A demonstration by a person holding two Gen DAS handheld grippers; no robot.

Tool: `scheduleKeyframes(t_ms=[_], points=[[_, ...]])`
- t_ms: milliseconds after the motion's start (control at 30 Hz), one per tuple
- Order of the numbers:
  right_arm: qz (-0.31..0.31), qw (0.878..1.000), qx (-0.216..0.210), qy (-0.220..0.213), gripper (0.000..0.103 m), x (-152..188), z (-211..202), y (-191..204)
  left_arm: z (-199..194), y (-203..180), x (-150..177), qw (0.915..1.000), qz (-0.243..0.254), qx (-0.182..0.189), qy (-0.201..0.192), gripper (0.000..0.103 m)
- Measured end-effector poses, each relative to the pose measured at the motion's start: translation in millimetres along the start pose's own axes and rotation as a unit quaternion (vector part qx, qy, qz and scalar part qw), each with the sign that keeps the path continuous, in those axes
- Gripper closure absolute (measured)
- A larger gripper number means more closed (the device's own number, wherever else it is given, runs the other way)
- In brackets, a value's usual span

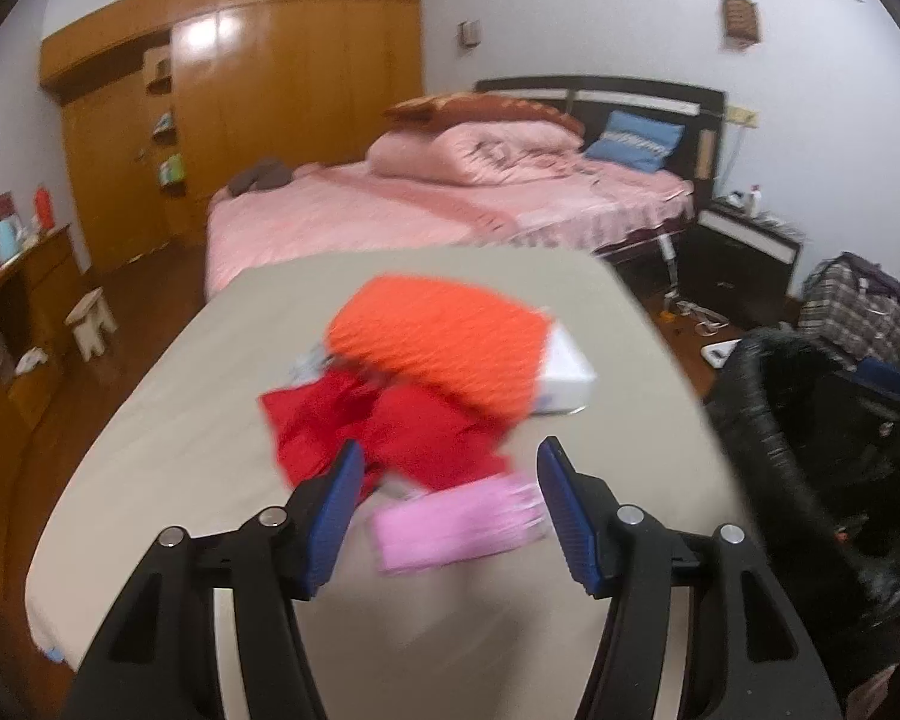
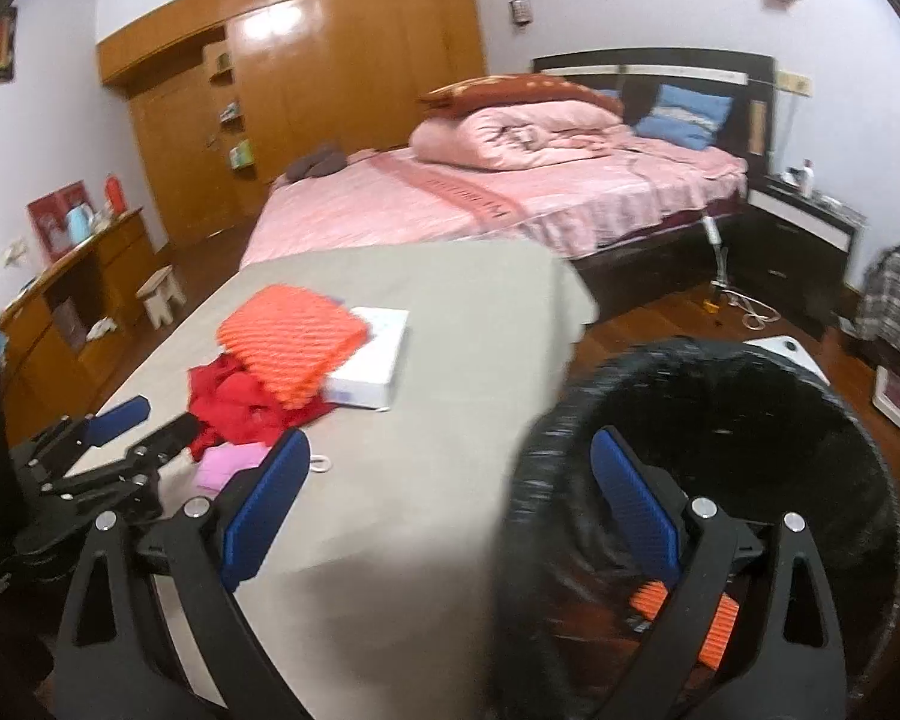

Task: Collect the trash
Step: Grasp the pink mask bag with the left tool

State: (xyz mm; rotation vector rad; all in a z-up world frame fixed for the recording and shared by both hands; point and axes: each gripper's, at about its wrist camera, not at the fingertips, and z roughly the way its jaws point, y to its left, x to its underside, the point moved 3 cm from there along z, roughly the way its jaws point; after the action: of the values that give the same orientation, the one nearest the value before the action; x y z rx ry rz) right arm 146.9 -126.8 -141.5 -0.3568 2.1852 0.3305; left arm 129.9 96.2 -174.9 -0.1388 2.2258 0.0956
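On the beige table (image 1: 180, 420) lie a pink packet (image 1: 456, 525), a crumpled red wrapper (image 1: 390, 426), an orange ribbed foam piece (image 1: 444, 342) and a white box (image 1: 567, 369). My left gripper (image 1: 447, 504) is open and empty, just above the pink packet. It shows at the left of the right wrist view (image 2: 150, 417). My right gripper (image 2: 450, 492) is open and empty, over the table's right edge and a black-lined bin (image 2: 708, 420). An orange foam piece (image 2: 684, 606) lies inside the bin. The same pile shows here: orange foam (image 2: 291, 336), red wrapper (image 2: 234, 402), pink packet (image 2: 228, 465), white box (image 2: 372, 363).
A small white ring (image 2: 320, 465) lies on the table (image 2: 450, 330) near the pink packet. The bin (image 1: 810, 450) stands at the table's right side. Behind are a pink bed (image 1: 450, 204), a wooden wardrobe (image 1: 240, 108), a black nightstand (image 1: 744, 246) and a small stool (image 1: 90, 324).
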Motion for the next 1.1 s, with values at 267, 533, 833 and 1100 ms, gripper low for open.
scheduleKeyframes(t_ms=[267,533,833,1100], points=[[-0.016,1.0,-0.015,0.018,0.011,1.6,24.7,25.8,26.9,10.2,15.5,0.9992,-0.017,0.002,0.035,0.044],[-0.019,0.999,-0.022,0.029,0.011,7.3,40.8,31.7,49.7,13.1,36.4,0.9968,-0.032,-0.008,0.073,0.044],[-0.022,0.999,-0.027,0.034,0.011,9.4,48.9,35.8,59.7,12.0,44.5,0.9949,-0.038,0.015,0.092,0.053],[-0.022,0.999,-0.025,0.033,0.011,8.2,49.3,35.4,51.2,4.3,42.2,0.9959,-0.033,0.035,0.077,0.091]])
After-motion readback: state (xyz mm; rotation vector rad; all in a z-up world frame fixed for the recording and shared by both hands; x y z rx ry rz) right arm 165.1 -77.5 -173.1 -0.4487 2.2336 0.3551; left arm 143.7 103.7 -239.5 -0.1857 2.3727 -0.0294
